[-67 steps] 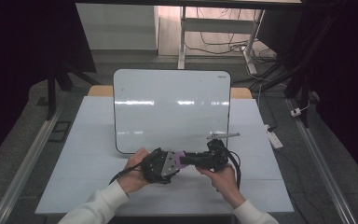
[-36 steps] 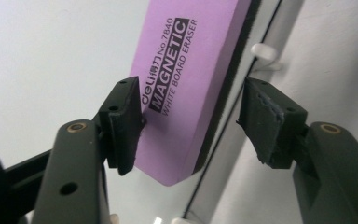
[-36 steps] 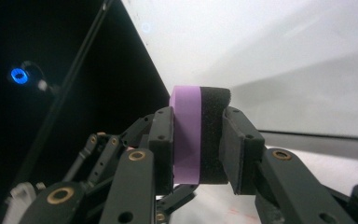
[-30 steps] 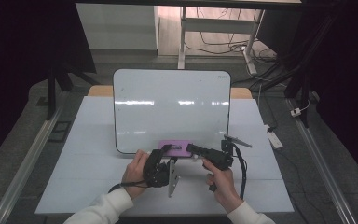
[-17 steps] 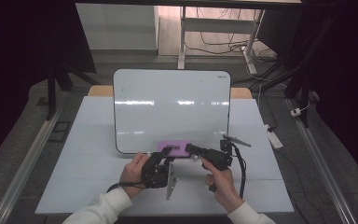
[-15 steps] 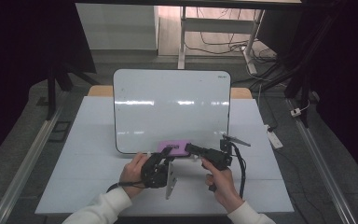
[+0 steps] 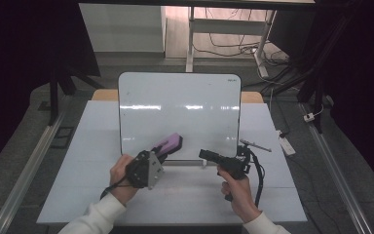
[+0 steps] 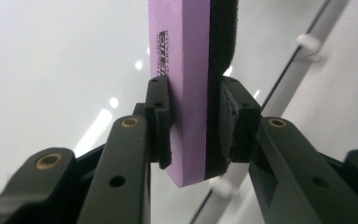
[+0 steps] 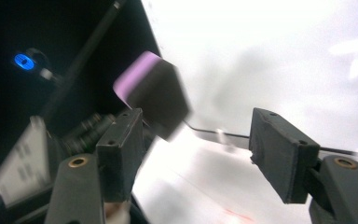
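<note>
Purple eraser [image 8: 186, 93] is mine now: my left claw [image 7: 161, 148] pinches it across its foam and felt faces, lifted over the whiteboard's [image 7: 185, 102] near edge. My right claw [image 9: 205, 144] has just been opening, nothing between its jaws, hovering beside the board. Handover looks done; I judge the wiping itself remains, and the board already looks clean.

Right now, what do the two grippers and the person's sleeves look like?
Both grippers are black. The left gripper carries a grey three-cornered plate on top; its fingers are blocky black with brass-coloured pivot pins. A black cable loops from the right gripper. Both sleeves are white.
</note>
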Demonstrator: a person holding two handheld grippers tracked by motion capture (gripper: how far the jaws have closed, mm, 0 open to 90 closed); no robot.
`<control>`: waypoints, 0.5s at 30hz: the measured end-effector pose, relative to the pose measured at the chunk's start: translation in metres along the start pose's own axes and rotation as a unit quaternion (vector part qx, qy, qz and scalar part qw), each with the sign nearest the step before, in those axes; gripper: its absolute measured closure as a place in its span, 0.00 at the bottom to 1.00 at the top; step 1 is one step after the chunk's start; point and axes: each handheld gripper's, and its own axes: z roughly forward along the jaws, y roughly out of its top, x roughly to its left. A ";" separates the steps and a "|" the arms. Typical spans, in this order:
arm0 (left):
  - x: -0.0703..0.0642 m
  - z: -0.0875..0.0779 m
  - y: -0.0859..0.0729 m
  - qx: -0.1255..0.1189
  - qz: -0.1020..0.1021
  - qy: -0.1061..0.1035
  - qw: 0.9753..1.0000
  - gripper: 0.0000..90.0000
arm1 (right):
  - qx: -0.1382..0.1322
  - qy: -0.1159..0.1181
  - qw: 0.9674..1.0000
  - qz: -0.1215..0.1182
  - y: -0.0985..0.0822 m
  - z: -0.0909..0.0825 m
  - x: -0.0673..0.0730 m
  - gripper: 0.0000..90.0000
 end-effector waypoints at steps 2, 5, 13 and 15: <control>0.013 -0.005 -0.013 0.013 -0.054 -0.009 0.998 0.74 | 0.009 -0.022 0.999 -0.041 -0.003 -0.006 -0.001 0.37; 0.028 -0.008 -0.028 0.028 -0.122 -0.022 0.992 0.74 | 0.013 -0.067 0.990 -0.126 -0.008 -0.016 -0.006 0.34; 0.050 -0.006 -0.049 0.051 -0.238 -0.027 0.969 0.74 | 0.009 -0.171 0.941 -0.293 -0.014 -0.042 -0.017 0.32; 0.055 -0.003 -0.053 0.060 -0.259 -0.021 0.964 0.74 | 0.007 -0.186 0.932 -0.312 -0.015 -0.048 -0.020 0.32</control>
